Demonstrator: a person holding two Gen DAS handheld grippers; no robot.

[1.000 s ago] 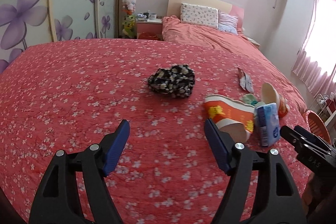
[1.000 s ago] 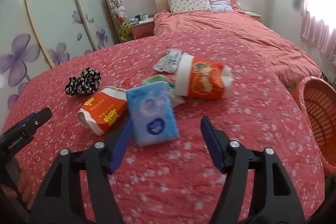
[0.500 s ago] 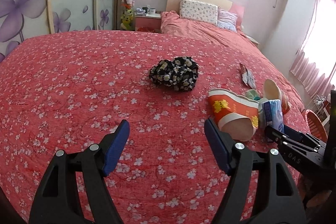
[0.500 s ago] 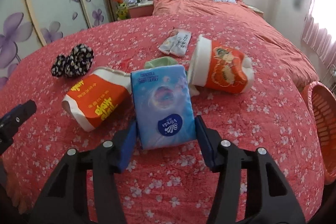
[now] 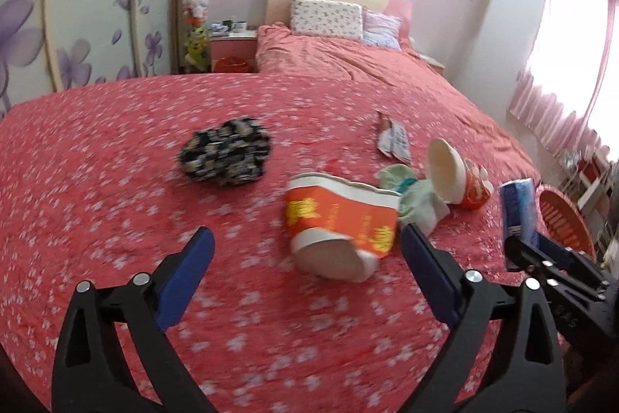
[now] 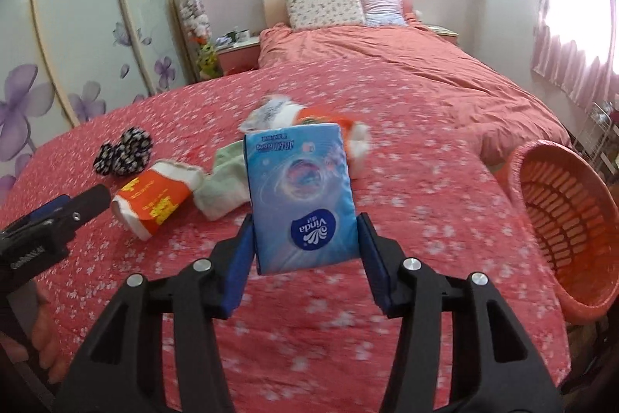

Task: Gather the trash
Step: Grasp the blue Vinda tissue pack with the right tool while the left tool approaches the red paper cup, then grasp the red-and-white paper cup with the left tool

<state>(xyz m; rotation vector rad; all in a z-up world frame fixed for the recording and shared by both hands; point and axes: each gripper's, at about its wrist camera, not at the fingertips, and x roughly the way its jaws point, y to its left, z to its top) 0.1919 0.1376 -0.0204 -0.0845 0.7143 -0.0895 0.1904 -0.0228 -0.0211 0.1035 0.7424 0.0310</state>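
My right gripper [image 6: 305, 239] is shut on a blue tissue pack [image 6: 300, 192] and holds it above the red flowered bedspread; the pack also shows in the left wrist view [image 5: 518, 209]. My left gripper [image 5: 305, 258] is open and empty, just in front of an orange paper cup [image 5: 340, 219] lying on its side, also seen in the right wrist view [image 6: 154, 198]. Behind it lie a pale green cloth [image 5: 414, 196], a second orange cup [image 5: 456, 180] and a flat wrapper [image 5: 394, 138].
An orange slatted basket [image 6: 561, 219] stands off the bed's right edge, also in the left wrist view [image 5: 561, 219]. A black-and-white patterned cloth bundle [image 5: 226, 151] lies at centre left. A second bed with pillows [image 5: 329, 16] and a nightstand are behind.
My right gripper closed on the blue tissue pack and lifted it off the bedspread. My left gripper moved closer to the near orange cup and stayed open.
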